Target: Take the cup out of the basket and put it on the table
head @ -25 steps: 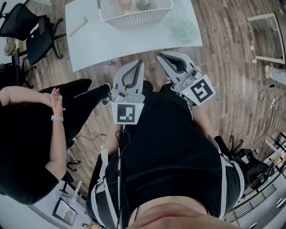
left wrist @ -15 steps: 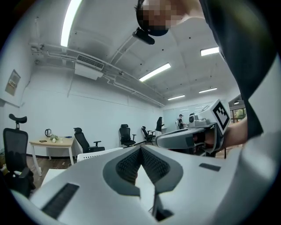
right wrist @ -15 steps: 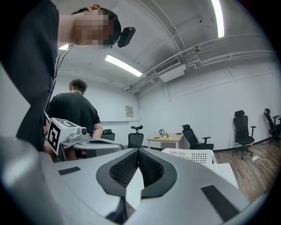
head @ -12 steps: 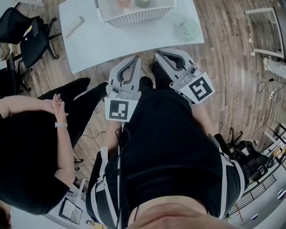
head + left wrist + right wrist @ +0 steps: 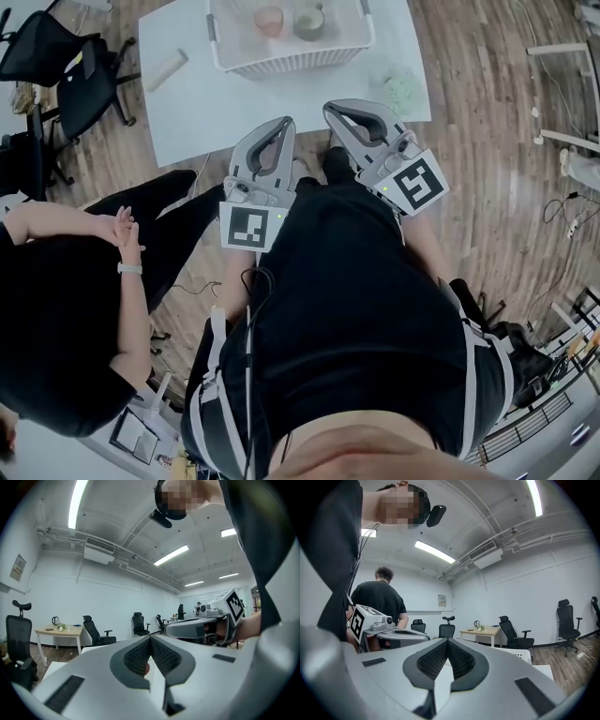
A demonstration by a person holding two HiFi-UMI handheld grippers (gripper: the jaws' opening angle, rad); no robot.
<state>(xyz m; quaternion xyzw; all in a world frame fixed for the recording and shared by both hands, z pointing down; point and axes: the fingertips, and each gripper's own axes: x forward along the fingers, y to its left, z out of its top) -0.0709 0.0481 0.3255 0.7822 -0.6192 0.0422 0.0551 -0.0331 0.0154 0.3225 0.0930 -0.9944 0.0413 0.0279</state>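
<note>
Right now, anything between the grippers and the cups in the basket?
Just the near wall of the basket; pink cup and green cup sit behind it. Nothing on the table between it and left gripper or right gripper.

Pink cup (image 5: 268, 19), green cup (image 5: 309, 21) upright in basket (image 5: 291, 64) on table (image 5: 216, 103).

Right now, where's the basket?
Head view, top centre: the basket sits on the white table, beyond the left gripper and right gripper, with a pink cup and a greenish cup inside.
</note>
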